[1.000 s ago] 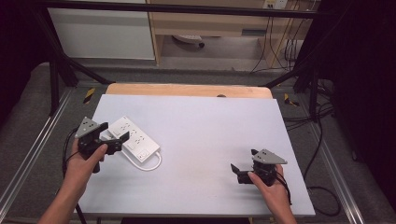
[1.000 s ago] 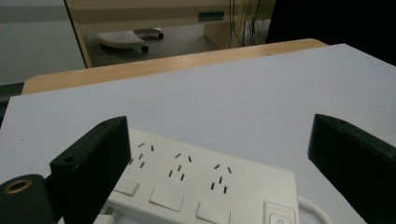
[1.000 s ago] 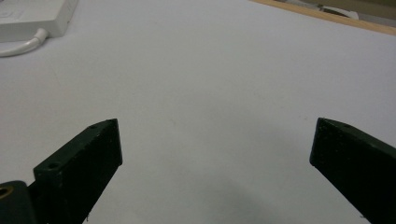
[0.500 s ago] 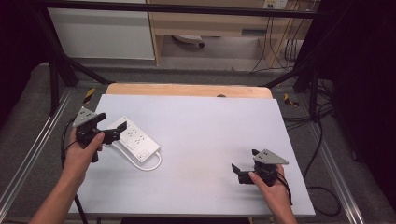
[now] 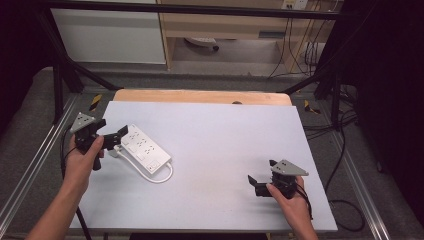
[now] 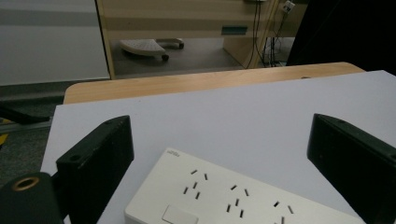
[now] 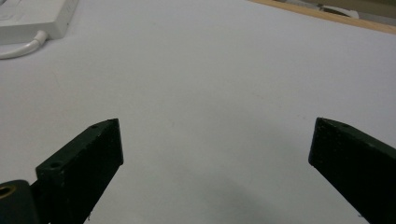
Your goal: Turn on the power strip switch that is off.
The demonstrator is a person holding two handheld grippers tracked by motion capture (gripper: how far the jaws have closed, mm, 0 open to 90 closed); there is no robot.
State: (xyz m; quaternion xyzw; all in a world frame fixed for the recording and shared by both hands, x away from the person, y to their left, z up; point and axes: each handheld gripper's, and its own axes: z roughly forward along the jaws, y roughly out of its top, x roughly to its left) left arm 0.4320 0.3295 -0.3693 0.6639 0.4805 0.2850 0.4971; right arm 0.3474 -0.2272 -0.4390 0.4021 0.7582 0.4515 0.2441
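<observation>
The power strip (image 5: 144, 148) lies on the left part of the table (image 5: 225, 135), its cable (image 5: 159, 177) looping at its near side. The left gripper (image 5: 111, 135) sits just beside the strip's left end. The right gripper (image 5: 261, 184) is well apart, near the table's front right corner

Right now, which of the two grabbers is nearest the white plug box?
The left gripper: its open jaws reach over the power strip; the right gripper sits far across.
</observation>
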